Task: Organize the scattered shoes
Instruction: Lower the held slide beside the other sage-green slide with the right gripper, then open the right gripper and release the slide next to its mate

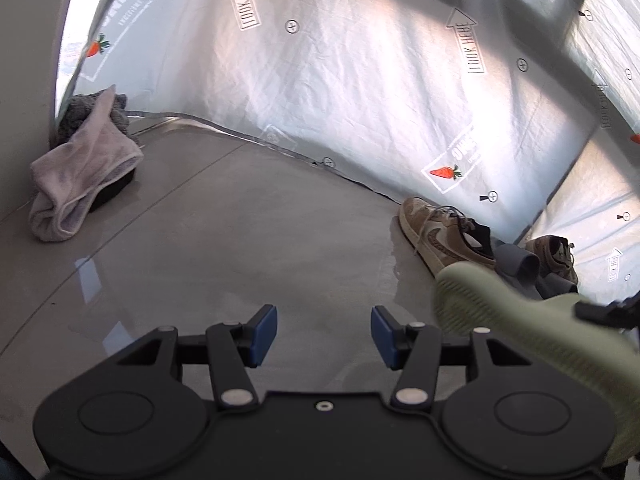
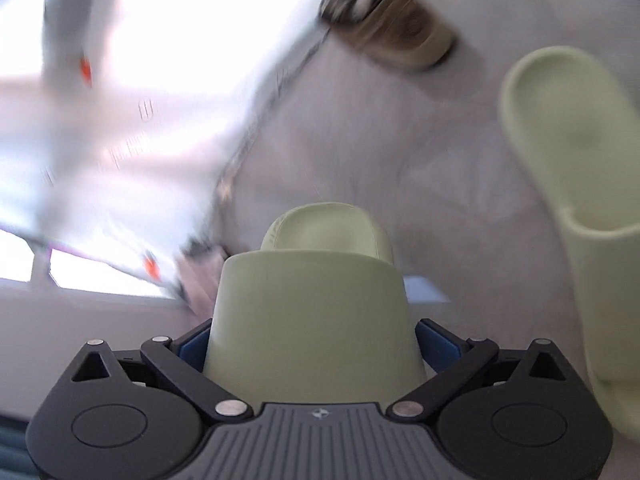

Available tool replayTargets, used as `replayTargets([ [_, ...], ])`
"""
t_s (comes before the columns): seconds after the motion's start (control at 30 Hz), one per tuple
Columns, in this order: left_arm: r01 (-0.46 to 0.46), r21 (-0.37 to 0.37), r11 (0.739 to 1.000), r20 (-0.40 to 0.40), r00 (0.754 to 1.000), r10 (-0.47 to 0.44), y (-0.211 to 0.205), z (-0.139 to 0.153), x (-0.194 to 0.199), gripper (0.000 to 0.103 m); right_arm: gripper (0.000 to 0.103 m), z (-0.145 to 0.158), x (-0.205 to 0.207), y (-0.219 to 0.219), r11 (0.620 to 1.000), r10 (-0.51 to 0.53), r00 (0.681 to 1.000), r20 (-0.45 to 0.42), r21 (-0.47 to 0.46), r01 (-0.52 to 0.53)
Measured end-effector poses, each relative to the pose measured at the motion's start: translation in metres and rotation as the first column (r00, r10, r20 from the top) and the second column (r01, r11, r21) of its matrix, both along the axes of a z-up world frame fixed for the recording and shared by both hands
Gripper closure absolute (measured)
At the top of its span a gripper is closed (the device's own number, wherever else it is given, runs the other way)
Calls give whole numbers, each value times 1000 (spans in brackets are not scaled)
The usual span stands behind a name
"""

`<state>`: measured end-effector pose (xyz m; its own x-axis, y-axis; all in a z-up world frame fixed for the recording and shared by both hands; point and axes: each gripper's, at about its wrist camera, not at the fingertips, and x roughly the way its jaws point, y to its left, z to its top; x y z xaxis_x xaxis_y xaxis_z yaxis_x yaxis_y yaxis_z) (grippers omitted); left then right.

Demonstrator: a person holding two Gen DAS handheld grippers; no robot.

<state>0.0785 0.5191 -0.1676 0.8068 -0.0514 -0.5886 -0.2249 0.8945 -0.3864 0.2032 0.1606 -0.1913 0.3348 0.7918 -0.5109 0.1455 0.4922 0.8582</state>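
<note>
My left gripper (image 1: 324, 334) hangs open over bare floor with nothing between its blue pads. My right gripper (image 2: 316, 344) is shut on a pale green slipper (image 2: 312, 312), its pads pressing both sides of the strap. The left wrist view shows this slipper (image 1: 520, 320) at the right, ribbed sole turned up. A second green slipper (image 2: 580, 200) lies on the floor to the right of the held one. One brown sneaker (image 1: 444, 236) sits by the sheet, its mate (image 1: 556, 252) further right. The right wrist view is blurred, with a brown sneaker (image 2: 392, 28) at the top.
A pale towel (image 1: 80, 176) is heaped over a dark object at the far left. A printed white sheet (image 1: 360, 80) hangs as a backdrop along the floor's far edge. Dark grey footwear (image 1: 520, 264) lies between the two sneakers. The floor (image 1: 240, 248) is glossy grey.
</note>
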Motion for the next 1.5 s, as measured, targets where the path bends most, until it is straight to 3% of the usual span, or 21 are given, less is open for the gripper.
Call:
replayTargets([
  [0.1, 22, -4, 1000, 1, 1000, -22, -22, 2, 5, 50, 3, 18, -3, -41, 994, -106, 993, 46, 13, 105],
  [0.27, 47, 2, 999, 2, 999, -47, -60, 6, 7, 50, 3, 48, -2, -114, 961, -178, 963, 203, -175, 215],
  [0.47, 34, 8, 999, -11, 999, -34, -92, 7, 0, 50, 2, 22, 9, -181, 934, -233, 956, 178, -234, 271],
  [0.6, 1, 16, 1000, -24, 1000, -1, -108, 9, -12, 50, 2, -3, 14, -193, 909, -171, 971, 164, -355, 220],
  [0.77, -14, 33, 999, -28, 1000, 15, -123, 14, -21, 50, 2, -22, 16, -174, 893, -48, 978, 202, -429, 133],
  [0.9, 19, 72, 997, -44, 999, -16, -142, 18, -25, 50, 2, -28, 13, -146, 792, 67, 971, 230, -604, 88],
  [1.0, 37, 84, 996, -61, 998, -32, -151, 17, -28, 50, 2, -37, 4, -121, 664, 197, 951, 239, -746, 50],
  [1.03, 41, 87, 995, -66, 997, -35, -152, 17, -29, 50, 2, -38, 1, -117, 640, 221, 945, 243, -767, 48],
  [1.1, 47, 93, 995, -74, 996, -40, -155, 17, -31, 50, 2, -42, -8, -102, 550, 338, 907, 250, -835, 25],
  [1.2, 53, 95, 994, -84, 995, -45, -156, 16, -32, 50, 2, -43, -20, -94, 512, 390, 884, 257, -859, 23],
  [1.23, 53, 96, 994, -85, 995, -45, -156, 16, -32, 50, 2, -44, -20, -94, 515, 389, 885, 257, -857, 23],
  [1.33, 54, 100, 993, -81, 996, -46, -156, 17, -32, 50, 2, -42, -14, -109, 588, 334, 913, 232, -809, -9],
  [1.5, 54, 94, 994, -82, 996, -47, -155, 16, -30, 50, 2, -14, -25, -118, 627, 311, 908, 282, -778, 27],
])
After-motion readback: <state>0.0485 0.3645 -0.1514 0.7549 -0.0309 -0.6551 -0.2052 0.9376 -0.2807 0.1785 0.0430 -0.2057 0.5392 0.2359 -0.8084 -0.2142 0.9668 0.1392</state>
